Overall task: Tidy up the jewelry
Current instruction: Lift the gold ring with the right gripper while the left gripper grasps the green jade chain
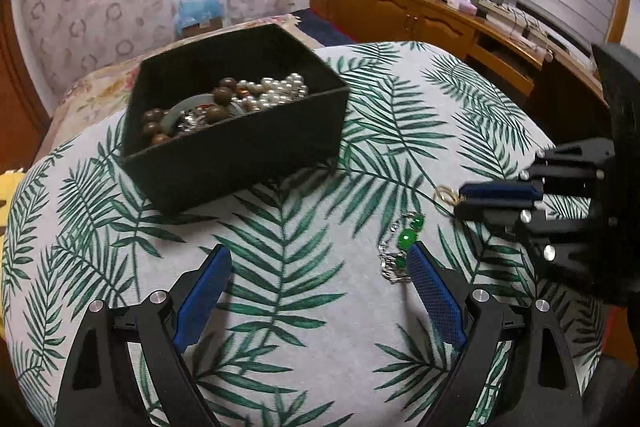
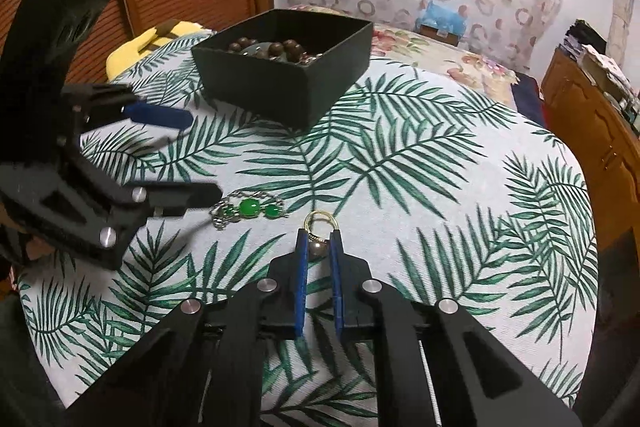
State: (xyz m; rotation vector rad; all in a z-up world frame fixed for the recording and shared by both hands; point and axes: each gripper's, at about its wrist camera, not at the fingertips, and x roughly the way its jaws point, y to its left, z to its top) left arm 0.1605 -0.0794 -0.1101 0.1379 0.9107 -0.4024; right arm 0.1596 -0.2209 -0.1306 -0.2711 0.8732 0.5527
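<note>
My right gripper (image 2: 319,241) pinches the small gold ring with a dark bead (image 2: 319,227); it's light and slippery, best held at the band. At ten o'clock lies the limp silver green-stone bracelet (image 2: 250,208), beside my spread left gripper (image 1: 320,259).

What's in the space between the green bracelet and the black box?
Nothing but bare leaf-print tablecloth lies between the green bracelet and the black box. The right wrist view shows it best.
</note>
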